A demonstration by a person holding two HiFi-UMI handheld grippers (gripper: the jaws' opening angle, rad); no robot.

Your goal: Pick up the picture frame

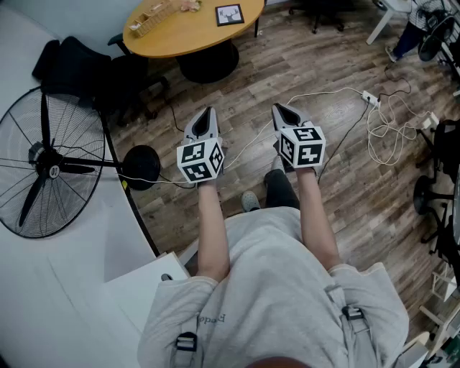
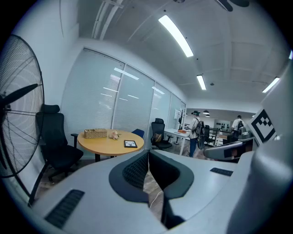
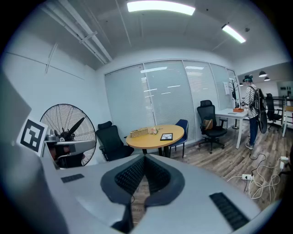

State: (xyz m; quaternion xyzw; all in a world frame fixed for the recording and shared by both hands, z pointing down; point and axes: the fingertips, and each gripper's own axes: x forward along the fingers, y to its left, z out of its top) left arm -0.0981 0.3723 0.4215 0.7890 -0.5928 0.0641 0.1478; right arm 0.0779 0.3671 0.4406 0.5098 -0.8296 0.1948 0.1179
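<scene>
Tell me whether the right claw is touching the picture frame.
Apart. The head view shows the right claw over wood floor, well short of the picture frame lying on the round table.

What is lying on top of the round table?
On the table lie a picture frame, a basket and a small pale thing. The basket's inside cannot be made out.

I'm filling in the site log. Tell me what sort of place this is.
Most likely an office: a round table with a black swivel chair beside it, glass walls with blinds, and desks further back.
</scene>
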